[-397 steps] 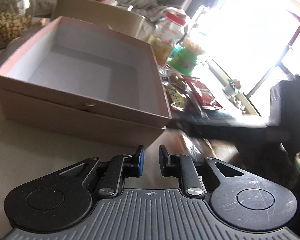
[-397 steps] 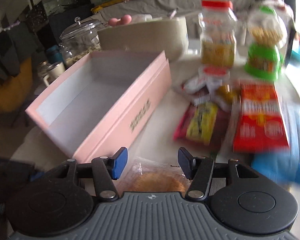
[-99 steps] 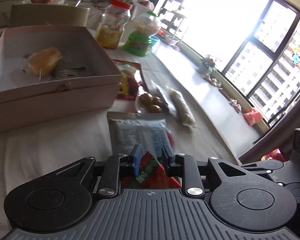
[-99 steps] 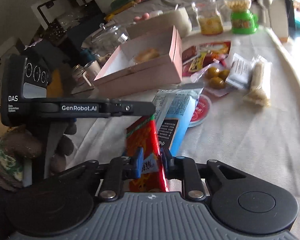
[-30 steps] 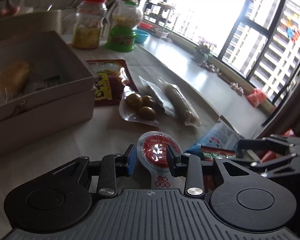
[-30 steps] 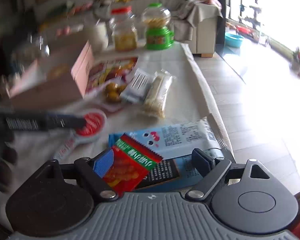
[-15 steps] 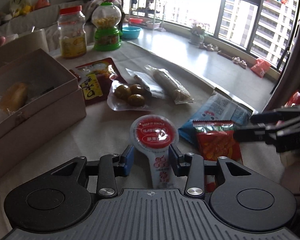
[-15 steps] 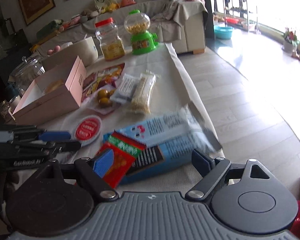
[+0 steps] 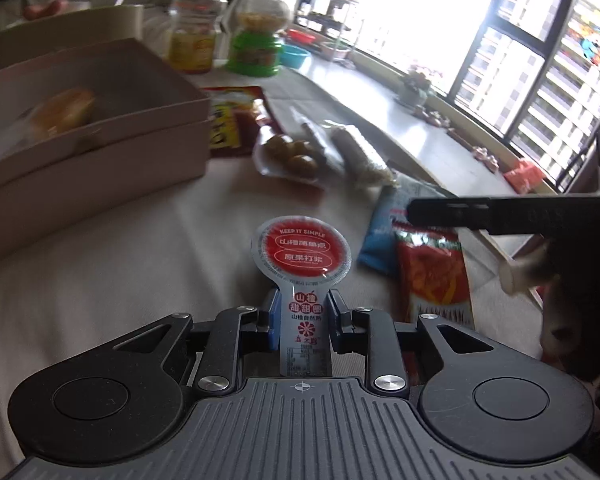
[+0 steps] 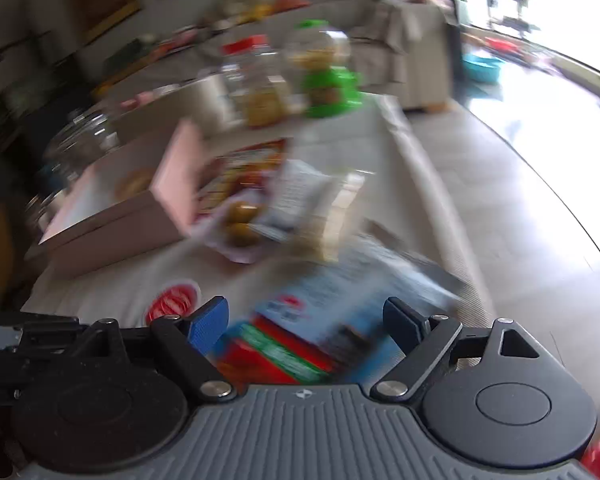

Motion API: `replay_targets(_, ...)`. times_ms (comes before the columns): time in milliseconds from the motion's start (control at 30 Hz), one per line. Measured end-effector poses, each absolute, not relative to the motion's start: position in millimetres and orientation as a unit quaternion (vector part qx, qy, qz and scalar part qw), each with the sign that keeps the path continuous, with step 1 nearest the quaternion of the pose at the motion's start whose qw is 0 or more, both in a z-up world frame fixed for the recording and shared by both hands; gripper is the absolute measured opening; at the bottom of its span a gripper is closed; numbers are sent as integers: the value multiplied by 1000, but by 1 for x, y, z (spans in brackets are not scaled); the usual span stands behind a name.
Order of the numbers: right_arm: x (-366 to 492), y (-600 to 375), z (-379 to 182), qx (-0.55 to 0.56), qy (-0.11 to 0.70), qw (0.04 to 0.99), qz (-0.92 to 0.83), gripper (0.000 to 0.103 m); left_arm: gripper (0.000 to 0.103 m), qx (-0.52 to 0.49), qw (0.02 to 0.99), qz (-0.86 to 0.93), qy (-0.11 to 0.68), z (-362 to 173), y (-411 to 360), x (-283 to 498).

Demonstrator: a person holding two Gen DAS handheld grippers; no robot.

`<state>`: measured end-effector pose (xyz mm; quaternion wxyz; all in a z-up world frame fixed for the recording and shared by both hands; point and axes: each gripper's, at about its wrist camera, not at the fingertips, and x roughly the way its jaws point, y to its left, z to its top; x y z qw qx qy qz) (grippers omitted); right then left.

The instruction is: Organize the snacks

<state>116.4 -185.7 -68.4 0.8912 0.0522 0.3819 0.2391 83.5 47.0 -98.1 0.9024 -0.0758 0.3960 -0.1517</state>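
My left gripper (image 9: 302, 316) is shut on the white tab of a round red-lidded snack cup (image 9: 301, 254), held just above the cloth. The pink box (image 9: 100, 120) with a bun (image 9: 62, 110) inside stands to the left ahead; it also shows in the right wrist view (image 10: 148, 208). My right gripper (image 10: 306, 322) is open and empty, over a red snack packet (image 10: 276, 356) lying on a blue packet (image 10: 340, 300). These packets (image 9: 432, 276) lie right of the cup. The right wrist view is blurred.
A packet of brown balls (image 9: 292, 152), a long wrapped roll (image 9: 360, 152) and a red and yellow packet (image 9: 230, 120) lie past the cup. A jar (image 9: 194, 28) and a green dispenser (image 9: 258, 36) stand at the back. The table edge (image 9: 460, 184) runs along the right.
My left gripper has closed tighter on the cup's tab and turned left toward the box. My right gripper, open since dropping the red packet, swings quickly over the packets.
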Motion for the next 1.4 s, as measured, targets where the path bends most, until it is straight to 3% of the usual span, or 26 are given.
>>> replay_targets(367,49,-128,-65,-112,341,894,270,86,28,-113,914,-69,384,-96,83,27)
replay_targets(700,28,-201,-72,-13,400,901,169,86,28,-117,919,-60,371,-100,76,21)
replay_targets(933,28,-242,-83,136,427,877,175,87,28,-140,922,-71,354,-106,83,16)
replay_targets(1233,45,-175,-72,65,421,885,185,87,28,-98,929,-58,351,-103,69,13)
replay_targets(1400,48,-124,-77,-24,432,872,231,80,28,-87,929,-56,354,-103,67,12)
